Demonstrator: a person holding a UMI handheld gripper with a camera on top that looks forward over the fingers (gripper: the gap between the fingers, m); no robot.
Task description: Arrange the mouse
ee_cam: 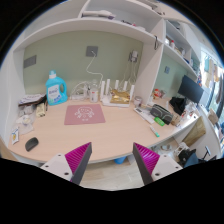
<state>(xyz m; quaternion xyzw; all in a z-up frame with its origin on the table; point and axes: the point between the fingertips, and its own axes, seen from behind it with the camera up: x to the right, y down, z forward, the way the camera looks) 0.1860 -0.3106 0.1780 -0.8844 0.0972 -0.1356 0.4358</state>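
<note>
Looking forward along the gripper (112, 160), both fingers sit spread wide apart with their magenta pads (77, 156) facing each other and nothing held between them. They are raised above the near edge of a light wooden desk (115, 132), pointing level toward the back wall. The mouse (32, 144) lies on the desk well off to the left of the left finger, apart from it: a small, dark, rounded body resting flat; finer detail cannot be made out. Beyond the fingers, near the middle of the desk, lies a pink mat (85, 114). Further back, a blue bottle (56, 90) stands near the wall. To the right, a dark monitor (189, 90) stands on the desk's side wing.
</note>
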